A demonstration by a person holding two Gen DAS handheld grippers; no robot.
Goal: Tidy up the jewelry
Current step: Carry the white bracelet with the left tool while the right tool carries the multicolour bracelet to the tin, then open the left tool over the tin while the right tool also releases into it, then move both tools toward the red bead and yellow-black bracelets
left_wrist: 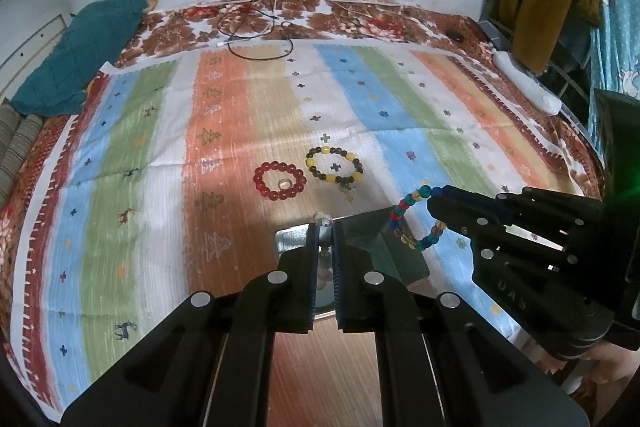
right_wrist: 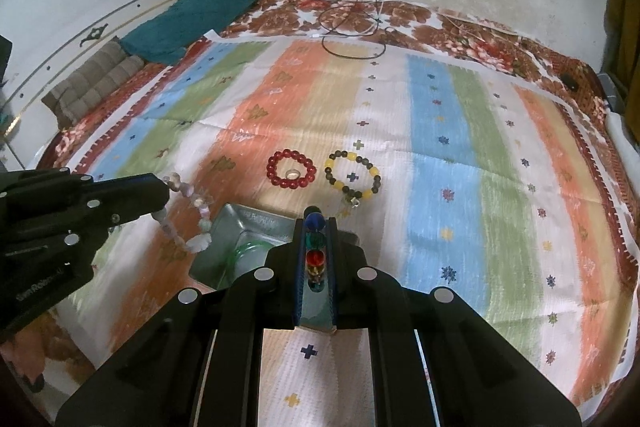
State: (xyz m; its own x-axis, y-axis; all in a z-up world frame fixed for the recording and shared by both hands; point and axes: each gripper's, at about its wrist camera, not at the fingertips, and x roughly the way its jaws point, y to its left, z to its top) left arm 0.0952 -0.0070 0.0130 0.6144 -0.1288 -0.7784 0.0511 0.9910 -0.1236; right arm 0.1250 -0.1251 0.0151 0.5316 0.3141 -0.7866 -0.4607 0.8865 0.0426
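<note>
My left gripper (left_wrist: 327, 227) is shut on a pale pink bead bracelet (right_wrist: 188, 223), which dangles beside the metal tray (right_wrist: 228, 227). The right gripper (right_wrist: 315, 223) is shut on a multicoloured bead bracelet (left_wrist: 408, 223) that hangs over the tray's right side (left_wrist: 372, 239). A green ring-shaped piece (right_wrist: 248, 249) lies inside the tray. Beyond the tray, on the striped cloth, lie a red bead bracelet (left_wrist: 279, 179) with a small clear ring (left_wrist: 284, 183) inside it, and a yellow-and-dark bead bracelet (left_wrist: 334, 165).
A striped cloth (left_wrist: 224, 131) covers a bed with a brown floral sheet. A teal pillow (left_wrist: 80, 55) lies at the far left. Black cables (left_wrist: 256, 27) trail from a wall socket onto the bed. A white object (left_wrist: 528, 83) sits at the right edge.
</note>
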